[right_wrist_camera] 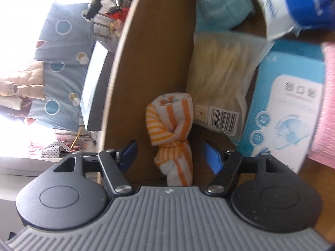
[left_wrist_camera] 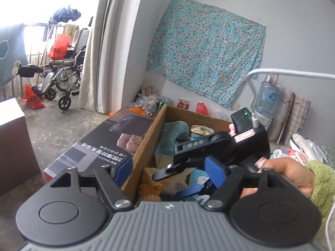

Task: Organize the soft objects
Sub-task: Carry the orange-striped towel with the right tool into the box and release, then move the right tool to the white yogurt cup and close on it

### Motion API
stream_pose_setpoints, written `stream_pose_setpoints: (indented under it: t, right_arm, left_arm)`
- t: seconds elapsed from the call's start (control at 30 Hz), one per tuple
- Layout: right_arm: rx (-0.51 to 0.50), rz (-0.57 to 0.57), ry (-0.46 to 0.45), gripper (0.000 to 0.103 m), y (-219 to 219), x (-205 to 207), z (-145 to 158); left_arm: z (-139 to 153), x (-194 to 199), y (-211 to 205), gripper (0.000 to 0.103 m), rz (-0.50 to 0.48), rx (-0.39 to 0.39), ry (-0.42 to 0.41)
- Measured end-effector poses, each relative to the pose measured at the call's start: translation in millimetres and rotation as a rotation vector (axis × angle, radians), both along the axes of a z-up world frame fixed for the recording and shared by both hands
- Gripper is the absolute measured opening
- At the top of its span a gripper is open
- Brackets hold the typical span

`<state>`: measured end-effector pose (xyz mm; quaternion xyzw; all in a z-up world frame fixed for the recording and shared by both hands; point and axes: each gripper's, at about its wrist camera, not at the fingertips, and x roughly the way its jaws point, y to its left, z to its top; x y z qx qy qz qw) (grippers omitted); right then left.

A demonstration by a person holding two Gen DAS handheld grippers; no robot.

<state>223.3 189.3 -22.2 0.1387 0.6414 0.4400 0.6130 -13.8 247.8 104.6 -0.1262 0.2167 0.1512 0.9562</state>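
An open cardboard box point(left_wrist_camera: 146, 142) holds the soft things. A rolled orange-and-white striped sock bundle point(right_wrist_camera: 169, 121) stands against the box's inner wall point(right_wrist_camera: 159, 41). My right gripper point(right_wrist_camera: 171, 156) is open, with a blue pad on each side of the bundle and neither touching it. A teal towel point(right_wrist_camera: 222, 6) lies deeper in the box, and a pink cloth point(right_wrist_camera: 326, 104) shows at the right edge. My left gripper point(left_wrist_camera: 169, 168) is open above the box's near end, with nothing between its pads. It looks onto the right gripper point(left_wrist_camera: 167, 185), the hand point(left_wrist_camera: 289, 173) holding it, and the sock bundle point(left_wrist_camera: 149, 186).
A bag of cotton swabs point(right_wrist_camera: 219, 79), a blue plaster box point(right_wrist_camera: 289, 104) and a tissue pack point(right_wrist_camera: 293, 4) crowd the box's right side. A dark printed carton point(left_wrist_camera: 100, 146) lies left of the box. A wheelchair point(left_wrist_camera: 67, 67), curtain point(left_wrist_camera: 94, 62) and water bottle point(left_wrist_camera: 266, 96) stand beyond.
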Motion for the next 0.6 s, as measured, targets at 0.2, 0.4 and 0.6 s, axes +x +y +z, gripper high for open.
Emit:
stream_pose_setpoints:
  t: [0.2, 0.4, 0.6]
  right_arm:
    - [0.185, -0.035, -0.1, 0.074, -71.8, -18.5, 46.2]
    - [0.319, -0.139, -0.281, 0.076, -197.3, -31.8, 81.2]
    - [0.254, -0.339, -0.497, 0.077, -334.6, -65.6, 99.7]
  left_arm:
    - [8.8, -6.5, -35.9, 0.093, -0.103, 0.033, -0.063]
    - [8.3, 4.5, -103.5, 0.096, -0.344, 0.054, -0.061]
    - [-12.9, 23.4, -201.0, 0.096, -0.663, 0.032, -0.005]
